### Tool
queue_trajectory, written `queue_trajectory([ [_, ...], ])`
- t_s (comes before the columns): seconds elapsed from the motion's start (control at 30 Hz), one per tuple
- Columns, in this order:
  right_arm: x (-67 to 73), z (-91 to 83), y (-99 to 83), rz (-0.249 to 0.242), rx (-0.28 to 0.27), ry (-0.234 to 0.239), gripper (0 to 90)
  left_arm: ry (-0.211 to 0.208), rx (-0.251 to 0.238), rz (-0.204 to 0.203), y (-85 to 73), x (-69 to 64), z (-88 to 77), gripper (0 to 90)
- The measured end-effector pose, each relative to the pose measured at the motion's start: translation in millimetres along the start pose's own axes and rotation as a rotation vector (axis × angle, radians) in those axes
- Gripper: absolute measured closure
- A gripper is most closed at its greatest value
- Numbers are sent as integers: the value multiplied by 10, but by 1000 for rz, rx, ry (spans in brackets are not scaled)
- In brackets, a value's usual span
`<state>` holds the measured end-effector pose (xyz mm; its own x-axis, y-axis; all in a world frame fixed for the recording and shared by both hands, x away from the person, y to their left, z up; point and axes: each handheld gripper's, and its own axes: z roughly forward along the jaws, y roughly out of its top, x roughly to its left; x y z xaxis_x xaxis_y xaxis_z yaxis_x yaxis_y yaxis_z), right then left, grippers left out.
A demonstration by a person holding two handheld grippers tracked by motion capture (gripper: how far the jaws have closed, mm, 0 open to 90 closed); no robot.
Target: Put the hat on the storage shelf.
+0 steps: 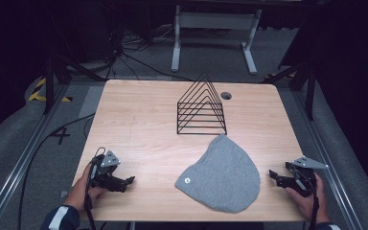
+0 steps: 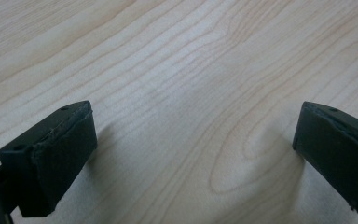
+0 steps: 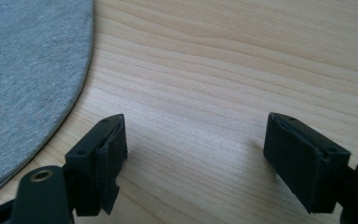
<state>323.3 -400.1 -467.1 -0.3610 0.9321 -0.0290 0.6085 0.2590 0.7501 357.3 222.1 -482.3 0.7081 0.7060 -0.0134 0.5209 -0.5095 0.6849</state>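
Grey cap lies before the wire rack — both grippers (left, right) gape wide, empty.

A pale wood-grain bench with rounded corners and a small round hole near its far edge carries a black wire rack of triangular dividers standing toward the back and a grey cloth cap lying flat near the front edge.

Left hand gripping the left gripper low, jaws spread wide, right hand gripping the right gripper low, jaws spread wide, tips pointing inward
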Motion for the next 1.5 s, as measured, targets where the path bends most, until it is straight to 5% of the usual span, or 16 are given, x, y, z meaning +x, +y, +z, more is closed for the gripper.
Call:
queue_trajectory([
  [0.23, 6, 6, 6, 5, 4, -2, 206, -11, 2, 3, 28, -7, 16, 10],
  [0.43, 34, 39, 62, 22, 27, -25, 207, -37, 4, 29, 109, -41, 17, 169],
  [0.5, 50, 20, 101, 20, 64, -28, 277, -65, 24, 60, 169, -39, 34, 205],
  [0.53, 60, 5, 115, 27, 75, -28, 343, -118, 12, 81, 213, -52, 59, 204],
  [0.67, 97, -78, 129, 22, -8, 77, 404, -140, -21, 134, 388, -185, 113, 335],
  [0.73, 164, -110, 173, -10, -30, 112, 467, -191, -45, 151, 491, -274, 155, 424],
  [0.87, 366, -56, 288, -96, -27, 168, 570, -280, -56, 234, 724, -546, 280, 527],
  [1.0, 549, 74, 410, -131, -25, 212, 653, -350, -55, 320, 910, -865, 425, 575],
  [1.17, 764, 296, 573, -197, -4, 251, 716, -338, -17, 411, 1052, -1142, 598, 562],
  [1.33, 881, 486, 669, -231, 27, 250, 750, -350, 33, 416, 1058, -1211, 725, 571],
  [1.5, 919, 604, 696, -238, 52, 251, 764, -368, 31, 419, 1007, -1191, 701, 589],
])
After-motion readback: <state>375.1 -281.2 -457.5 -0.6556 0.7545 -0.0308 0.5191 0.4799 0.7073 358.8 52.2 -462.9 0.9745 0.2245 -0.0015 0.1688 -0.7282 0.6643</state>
